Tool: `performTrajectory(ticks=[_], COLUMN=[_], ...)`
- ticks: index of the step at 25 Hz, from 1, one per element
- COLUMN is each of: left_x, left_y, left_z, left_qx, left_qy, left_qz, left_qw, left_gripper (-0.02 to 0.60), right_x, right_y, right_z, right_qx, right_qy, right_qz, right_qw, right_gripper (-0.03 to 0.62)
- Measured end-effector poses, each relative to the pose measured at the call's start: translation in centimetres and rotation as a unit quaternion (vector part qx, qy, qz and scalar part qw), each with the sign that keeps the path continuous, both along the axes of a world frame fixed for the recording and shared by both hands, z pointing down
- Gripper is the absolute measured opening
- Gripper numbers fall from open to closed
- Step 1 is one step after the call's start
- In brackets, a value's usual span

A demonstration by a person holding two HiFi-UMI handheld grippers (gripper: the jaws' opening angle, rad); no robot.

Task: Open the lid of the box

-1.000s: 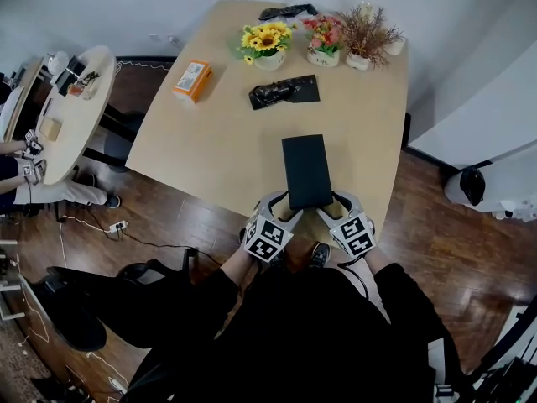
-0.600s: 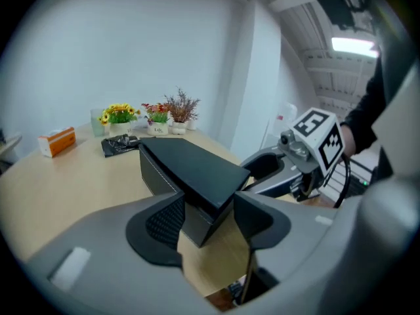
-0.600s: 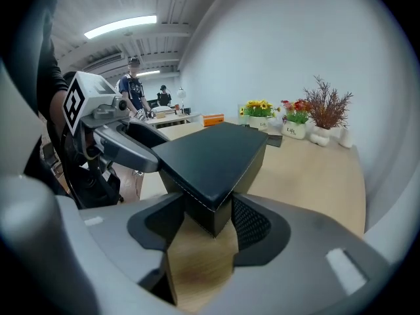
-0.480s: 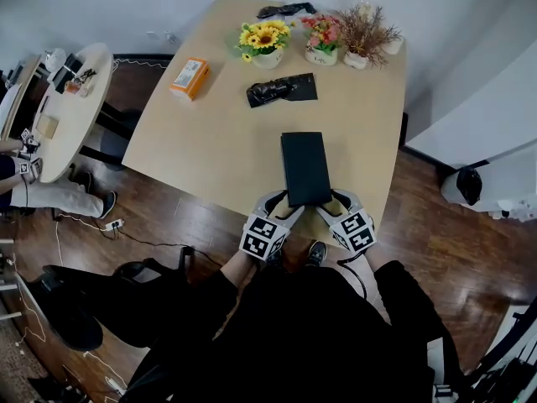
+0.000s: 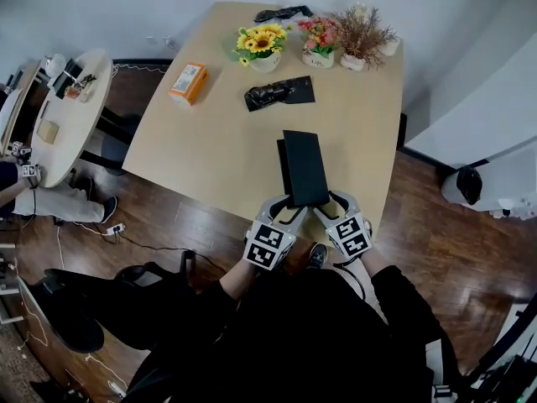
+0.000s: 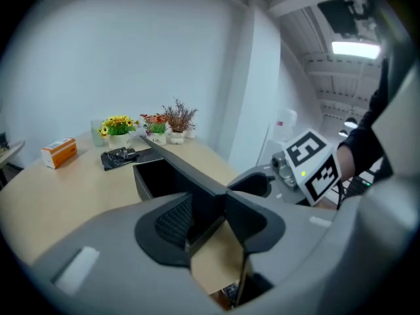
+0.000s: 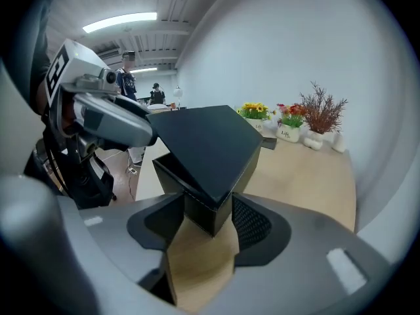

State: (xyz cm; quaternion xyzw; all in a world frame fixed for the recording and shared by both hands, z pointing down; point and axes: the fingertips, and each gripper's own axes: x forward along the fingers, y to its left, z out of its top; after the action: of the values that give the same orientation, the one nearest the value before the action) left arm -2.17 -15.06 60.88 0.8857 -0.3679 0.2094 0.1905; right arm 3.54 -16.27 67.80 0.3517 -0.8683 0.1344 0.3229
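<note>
A long black box lies on the wooden table (image 5: 210,141), close to its near edge. Its lid (image 5: 305,166) is tilted up along the left side, so a strip of the open base (image 5: 282,164) shows. My left gripper (image 5: 289,207) is at the box's near left corner. Its jaws are closing, and the lid's side wall (image 6: 197,176) is pinched between them (image 6: 210,220), above the hollow base (image 6: 157,176). My right gripper (image 5: 325,207) stands wide at the near right corner, with the base's corner (image 7: 200,209) held between its pads (image 7: 252,225) under the raised lid (image 7: 207,140).
At the table's far end stand a sunflower pot (image 5: 264,46), a pink flower pot (image 5: 319,44) and a pot of dried twigs (image 5: 362,36). A black bag (image 5: 281,93) and an orange carton (image 5: 188,82) lie nearer. A round side table (image 5: 71,116) stands left.
The lid, flat on the box before, is now lifted along its left side and leans right. The left gripper's jaws have closed on its edge. Both grippers stay at the near corners.
</note>
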Motion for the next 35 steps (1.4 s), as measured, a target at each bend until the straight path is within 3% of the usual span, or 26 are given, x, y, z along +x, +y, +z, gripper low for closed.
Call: performTrajectory(ticks=[2,5,8,10,12,13,14,15,16,20,25,27,29,31,35], left_x=[0.2,0.4,0.5,0.6,0.8,1.0,1.1,1.3,1.5,1.5,0.3,-0.7,-1.6,-2.1,-2.5], left_y=[-0.1,-0.1,-0.3,-0.4,-0.5,-0.5,-0.4,-0.3,-0.2,0.0,0.2,-0.1,-0.2,-0.2,-0.3], left_z=[-0.9,-1.3,-1.6,-1.8,-2.0,-2.1,-2.2,-2.2,-2.1,-1.9,-1.5,-0.9,-0.4,0.0,1.4], left_qx=[-0.002,-0.005,0.0,0.005,0.008,0.008,0.008,0.007,0.004,0.005,-0.008,-0.021,-0.029,-0.036,-0.057], left_qy=[0.017,0.014,0.012,0.015,0.019,0.021,0.021,0.019,0.015,0.01,0.018,0.025,0.025,0.022,0.014], left_qz=[-0.005,0.004,0.006,0.003,0.003,0.004,0.007,0.01,0.014,0.018,-0.006,-0.031,-0.048,-0.055,-0.064], left_qw=[0.9998,0.9999,0.9999,0.9999,0.9998,0.9997,0.9997,0.9997,0.9998,0.9998,0.9998,0.999,0.9981,0.9976,0.9962], left_gripper=[0.123,0.122,0.121,0.12,0.118,0.117,0.117,0.113,0.107,0.106,0.106,0.106,0.106,0.105,0.104], right_x=[0.3,0.5,-1.0,-2.9,-4.3,-4.5,-4.4,-4.3,-4.1,-3.8,-2.6,-1.5,-0.1,1.7,4.9], right_y=[0.1,0.2,0.7,1.4,1.6,1.4,1.2,1.1,1.0,1.0,0.5,0.1,-0.2,-0.7,-1.5], right_z=[-0.6,-2.8,-6.3,-7.6,-7.6,-7.5,-7.5,-7.5,-7.4,-7.2,-8.4,-8.9,-9.4,-10.0,-10.1], right_qx=[0.019,0.074,0.16,0.192,0.235,0.266,0.297,0.317,0.323,0.311,0.279,0.256,0.223,0.178,0.102], right_qy=[0.003,0.014,0.028,0.03,0.085,0.137,0.189,0.227,0.242,0.228,0.157,0.096,0.004,-0.09,-0.213], right_qz=[0.005,0.003,-0.031,-0.066,-0.094,-0.099,-0.099,-0.094,-0.086,-0.07,-0.004,0.037,0.081,0.135,0.212], right_qw=[1.0,0.997,0.986,0.979,0.964,0.949,0.931,0.916,0.911,0.92,0.947,0.961,0.972,0.971,0.948], right_gripper=[0.232,0.232,0.212,0.207,0.203,0.165,0.065,0.049,0.041,0.034,0.032,0.031,0.028,0.025,0.018])
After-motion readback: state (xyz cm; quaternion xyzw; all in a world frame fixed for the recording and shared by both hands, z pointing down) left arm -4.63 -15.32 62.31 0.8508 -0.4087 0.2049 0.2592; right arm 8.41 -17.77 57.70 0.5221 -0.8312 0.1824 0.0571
